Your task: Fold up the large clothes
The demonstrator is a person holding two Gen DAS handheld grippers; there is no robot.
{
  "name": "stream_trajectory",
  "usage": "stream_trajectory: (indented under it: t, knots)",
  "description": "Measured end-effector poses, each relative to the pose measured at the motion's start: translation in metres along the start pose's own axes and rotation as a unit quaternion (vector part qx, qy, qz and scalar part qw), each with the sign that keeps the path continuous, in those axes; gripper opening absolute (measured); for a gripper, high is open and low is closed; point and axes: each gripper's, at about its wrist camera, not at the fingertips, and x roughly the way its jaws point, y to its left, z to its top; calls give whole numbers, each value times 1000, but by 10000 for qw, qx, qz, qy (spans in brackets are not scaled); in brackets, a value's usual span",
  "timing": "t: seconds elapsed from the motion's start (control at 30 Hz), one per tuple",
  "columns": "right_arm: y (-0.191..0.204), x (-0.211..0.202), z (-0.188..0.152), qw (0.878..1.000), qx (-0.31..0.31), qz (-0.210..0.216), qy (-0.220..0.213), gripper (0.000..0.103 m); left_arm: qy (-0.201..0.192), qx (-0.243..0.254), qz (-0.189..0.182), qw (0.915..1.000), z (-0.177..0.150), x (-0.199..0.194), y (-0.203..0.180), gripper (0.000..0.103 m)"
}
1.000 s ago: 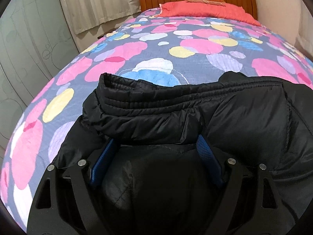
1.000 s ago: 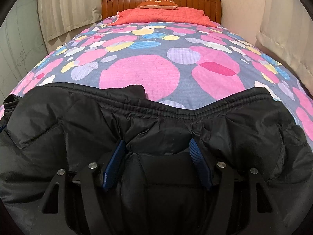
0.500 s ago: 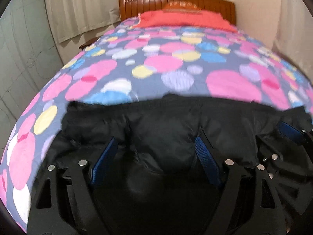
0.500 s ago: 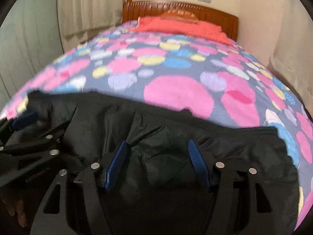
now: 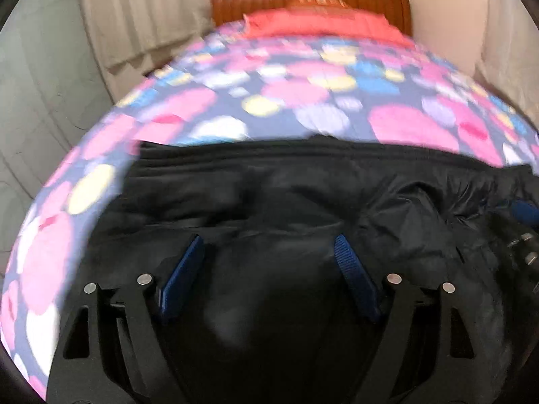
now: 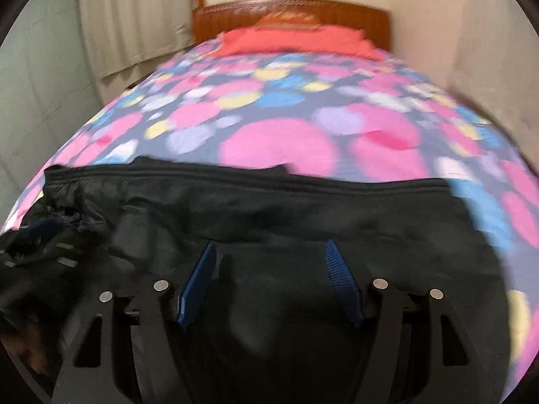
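Note:
A black puffer jacket (image 5: 303,185) lies across the near end of the bed, its ribbed hem stretched sideways along the far edge. My left gripper (image 5: 269,240) has its blue pads set wide with a thick bulge of the jacket filling the gap and pressed between them. My right gripper (image 6: 272,245) holds another thick fold of the same jacket (image 6: 303,208) the same way. The two grippers are side by side: the right gripper (image 5: 522,222) shows at the right edge of the left wrist view, and the left gripper (image 6: 43,235) at the left edge of the right wrist view.
The bed carries a quilt (image 5: 404,124) with pink, blue and yellow circles, reaching to a red pillow (image 5: 320,23) and a wooden headboard (image 6: 289,10). Curtains (image 5: 134,17) and a pale wall panel stand on the left, a cream wall (image 6: 471,33) on the right.
Both grippers have risen and drawn back with the jacket in them. The bunched, folded-over edge has stretched into a flatter band, and each gripper has come into the other's view.

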Motion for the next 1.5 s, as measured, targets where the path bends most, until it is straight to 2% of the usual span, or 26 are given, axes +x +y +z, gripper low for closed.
stream_trajectory:
  t: [0.07,0.1,0.13,0.17,0.23,0.27,0.37,0.5,0.6,0.67,0.77,0.83,1.03,1.1,1.2,1.27,1.33,1.4,1.43,1.47,1.5]
  knots:
    - [-21,-6,-9,9990,82,-434,2,66,-35,-72,150,9999,-5,-2,10,80]
    - [-33,1,-16,9974,159,-679,176,66,107,-75,163,9998,-10,5,12,80]
    - [-41,10,-22,9968,240,-672,353,66,280,-27,195,9994,-14,16,11,81]
    - [-46,21,-27,9967,302,-564,505,68,296,60,257,9992,-18,23,6,81]
    - [-47,22,-28,9971,305,-502,484,68,241,288,466,9982,-18,24,-3,81]
    - [-48,17,-26,9971,326,-468,501,68,252,265,450,9983,-16,21,-3,81]
    - [-57,-10,-28,9977,483,-326,342,68,275,39,237,9993,-21,1,16,81]
    - [-84,-61,-54,9964,731,-412,97,72,128,-510,301,9982,-42,-37,63,82]
    - [-112,-87,-78,9928,1072,-530,69,74,175,-834,520,9950,-63,-54,95,82]
    - [-126,-97,-96,9898,1305,-551,137,76,325,-1147,573,9912,-87,-60,120,90]
    - [-146,-108,-127,9834,1748,-399,293,76,428,-1650,289,9849,-117,-67,147,93]
    - [-154,-112,-146,9768,2105,-122,387,76,388,-1966,182,9795,-130,-78,156,93]
    - [-143,-101,-155,9698,2353,391,512,76,266,-2777,179,9601,-163,-111,165,93]
    - [-136,-93,-151,9682,2409,439,506,76,293,-2894,44,9568,-168,-108,165,93]
    - [-135,-81,-150,9608,2684,482,502,78,580,-3051,-193,9503,-170,-83,163,94]
    - [-138,-77,-152,9535,2928,544,460,79,495,-3105,-173,9491,-166,-77,165,101]
    - [-140,-73,-154,9444,3212,614,342,80,407,-3145,-195,9482,-156,-70,165,101]
    - [-141,-68,-153,9382,3392,627,283,79,345,-3148,-187,9484,-147,-60,165,100]
    - [-140,-67,-151,9388,3385,581,274,78,316,-3156,-161,9482,-144,-57,163,94]
    - [-139,-67,-151,9394,3376,543,253,73,293,-3137,-197,9489,-142,-56,161,82]
    - [-138,-67,-150,9398,3367,542,237,64,269,-3108,-224,9498,-141,-56,158,78]
